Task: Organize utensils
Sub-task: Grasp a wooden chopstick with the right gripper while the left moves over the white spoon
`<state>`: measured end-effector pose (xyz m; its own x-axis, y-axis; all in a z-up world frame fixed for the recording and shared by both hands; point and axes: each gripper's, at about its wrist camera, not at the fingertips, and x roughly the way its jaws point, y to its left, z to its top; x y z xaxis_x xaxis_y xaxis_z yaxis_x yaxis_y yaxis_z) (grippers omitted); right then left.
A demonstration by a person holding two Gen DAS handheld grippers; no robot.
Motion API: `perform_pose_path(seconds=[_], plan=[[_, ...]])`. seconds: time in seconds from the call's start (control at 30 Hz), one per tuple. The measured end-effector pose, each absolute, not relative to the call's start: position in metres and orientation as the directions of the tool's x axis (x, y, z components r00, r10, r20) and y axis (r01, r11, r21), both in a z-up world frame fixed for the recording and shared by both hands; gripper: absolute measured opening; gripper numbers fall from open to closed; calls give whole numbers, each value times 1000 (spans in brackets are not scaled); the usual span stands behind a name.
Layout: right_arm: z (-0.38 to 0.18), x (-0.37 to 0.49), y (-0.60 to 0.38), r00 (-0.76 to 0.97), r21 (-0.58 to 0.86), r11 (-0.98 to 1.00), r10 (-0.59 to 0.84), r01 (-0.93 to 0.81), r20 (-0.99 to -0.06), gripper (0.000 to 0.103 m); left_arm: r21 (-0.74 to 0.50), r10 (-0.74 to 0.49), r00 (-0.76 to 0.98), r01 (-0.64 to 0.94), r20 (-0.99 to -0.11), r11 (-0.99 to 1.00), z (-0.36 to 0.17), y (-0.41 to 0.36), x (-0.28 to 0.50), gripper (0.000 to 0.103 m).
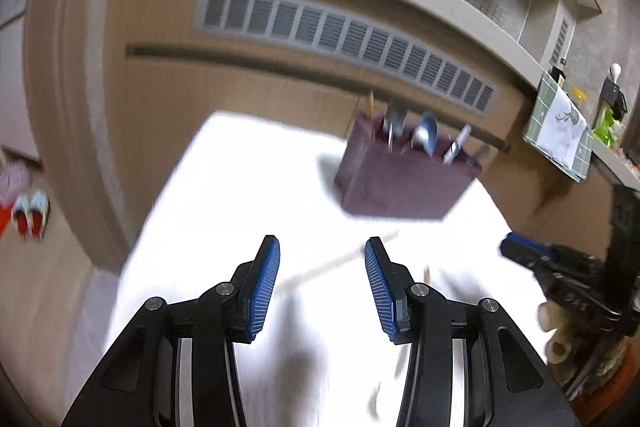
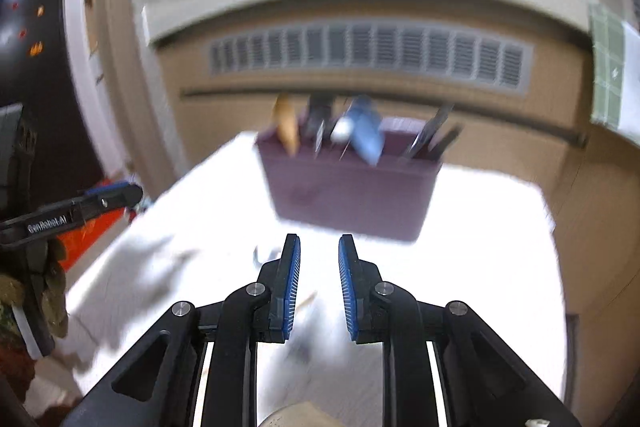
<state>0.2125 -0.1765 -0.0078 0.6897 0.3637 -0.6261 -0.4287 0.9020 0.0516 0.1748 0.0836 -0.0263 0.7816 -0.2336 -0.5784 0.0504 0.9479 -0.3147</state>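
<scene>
Blurred, both views. Maroon utensil caddy (image 1: 404, 175) stood upright at the far end of the white worktop (image 1: 240, 187), already stocked: wooden chopsticks (image 1: 370, 107), dark-handled pieces, a pale blue spoon (image 1: 428, 135), a knife or two. Same caddy (image 2: 352, 195) dead ahead of the right claw (image 2: 319, 283).

Loose pieces left on the worktop — a thin chopstick (image 1: 340, 263) lying slantwise just ahead of the left claw (image 1: 322, 287), something small and metallic (image 2: 266, 255) beside the right claw's left finger, too smeared to name.

Left claw spread wide, nothing between the pads. Right claw partly apart, also empty.

Handling, as a guess: chopstick light, stiff, thin, liable to roll or skid on a smooth top; best pinched near mid-length, across the shaft. Metal piece likely slick and flat-lying, so best taken by the handle.

Worktop bright, washed out. Beyond it a tan cabinet front with a long grey vent grille (image 1: 344, 39), a pale counter ledge above, a green checked towel (image 1: 560, 131) hanging at the right.
</scene>
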Motion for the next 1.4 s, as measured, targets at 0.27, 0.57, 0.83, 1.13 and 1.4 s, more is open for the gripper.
perform_pose_path(seconds=[0.27, 0.57, 0.83, 1.13, 1.4], plan=[[-80, 192, -149, 479, 173, 898, 370, -406, -796, 19, -311, -196, 732, -23, -653, 950, -62, 99, 144, 45], [-94, 204, -111, 468, 126, 910, 317, -394, -825, 20, -313, -209, 723, -11, -658, 950, -62, 96, 155, 45], [-91, 202, -97, 452, 120, 892, 333, -436, -827, 20, -313, -215, 708, -10, -673, 950, -64, 91, 159, 45], [-93, 198, -97, 490, 24, 884, 282, -467, -825, 15, -298, -220, 695, 9, -684, 954, -64, 84, 161, 45], [-92, 202, -161, 540, -33, 934, 177, -357, -823, 14, -282, -257, 667, 74, -699, 957, -65, 59, 163, 45]])
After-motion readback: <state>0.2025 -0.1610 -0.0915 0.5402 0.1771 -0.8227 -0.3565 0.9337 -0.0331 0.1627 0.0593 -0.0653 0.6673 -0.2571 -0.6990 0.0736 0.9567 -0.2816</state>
